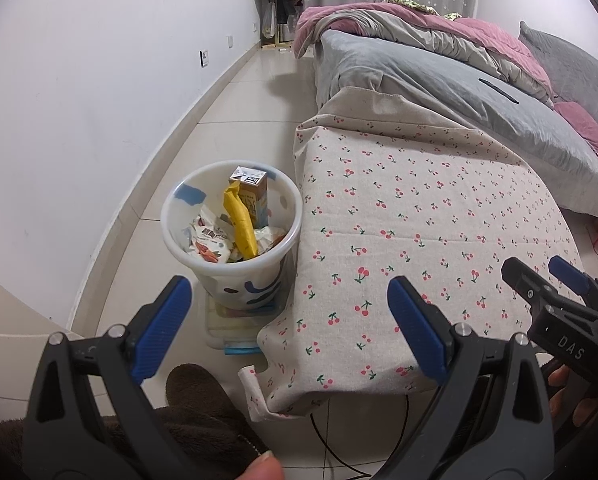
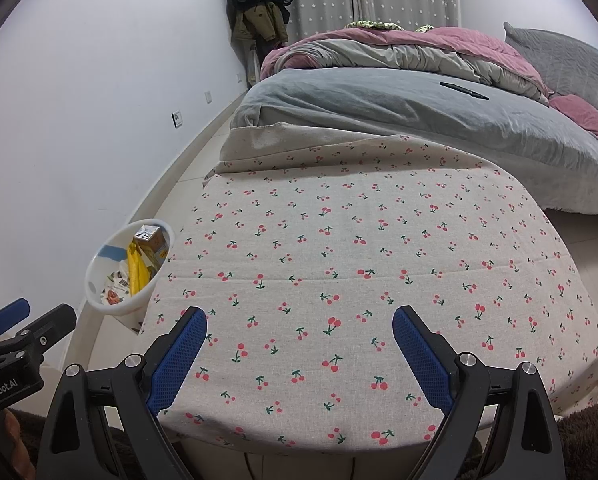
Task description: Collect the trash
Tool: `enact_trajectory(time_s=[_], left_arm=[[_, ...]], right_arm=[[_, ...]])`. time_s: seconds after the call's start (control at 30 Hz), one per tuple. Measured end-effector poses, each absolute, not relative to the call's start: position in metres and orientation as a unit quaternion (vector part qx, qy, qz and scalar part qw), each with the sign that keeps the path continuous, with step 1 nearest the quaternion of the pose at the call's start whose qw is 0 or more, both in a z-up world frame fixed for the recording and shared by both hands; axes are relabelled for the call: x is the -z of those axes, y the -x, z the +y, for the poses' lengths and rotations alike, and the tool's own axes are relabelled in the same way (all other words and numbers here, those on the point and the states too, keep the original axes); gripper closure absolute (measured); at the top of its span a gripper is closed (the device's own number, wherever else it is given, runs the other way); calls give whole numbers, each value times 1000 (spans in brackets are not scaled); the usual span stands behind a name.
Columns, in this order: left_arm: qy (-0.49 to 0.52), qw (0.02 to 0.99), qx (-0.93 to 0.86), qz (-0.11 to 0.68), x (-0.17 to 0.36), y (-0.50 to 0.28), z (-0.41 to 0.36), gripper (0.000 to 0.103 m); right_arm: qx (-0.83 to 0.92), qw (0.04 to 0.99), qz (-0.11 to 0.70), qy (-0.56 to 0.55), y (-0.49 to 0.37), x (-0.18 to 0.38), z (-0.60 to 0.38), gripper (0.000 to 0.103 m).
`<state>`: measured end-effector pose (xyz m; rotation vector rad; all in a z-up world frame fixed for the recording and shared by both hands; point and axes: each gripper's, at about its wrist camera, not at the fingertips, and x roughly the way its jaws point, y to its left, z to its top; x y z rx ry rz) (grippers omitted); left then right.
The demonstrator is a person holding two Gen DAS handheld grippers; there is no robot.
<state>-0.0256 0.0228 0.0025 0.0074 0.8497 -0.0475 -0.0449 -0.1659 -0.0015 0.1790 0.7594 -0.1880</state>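
Observation:
A white plastic bin [image 1: 235, 276] stands on the floor at the table's left side. It holds a yellow wrapper [image 1: 241, 224], a brown drink carton [image 1: 253, 192] and crumpled snack wrappers [image 1: 209, 242]. It also shows in the right wrist view [image 2: 111, 300]. My left gripper [image 1: 289, 320] is open and empty, near the bin and the table's front left corner. My right gripper [image 2: 301, 354] is open and empty above the table's front edge; it also shows in the left wrist view [image 1: 539, 280]. The cherry-print tablecloth [image 2: 359, 248] has no trash on it.
A bed [image 2: 419, 112] with grey and pink bedding lies behind the table, a black pen-like object [image 2: 465, 91] on it. A white wall [image 1: 79, 100] runs along the left. A clear storage box [image 1: 235, 328] sits under the bin. Coats [image 2: 259, 4] hang in the far corner.

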Motion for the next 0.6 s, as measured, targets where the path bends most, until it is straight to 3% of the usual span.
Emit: enact_trajectory(time_s=[0.6], left_arm=[[0,910,32,414,-4,25,23,5]], right_arm=[[92,921,370,-82,46,1,-167,8]])
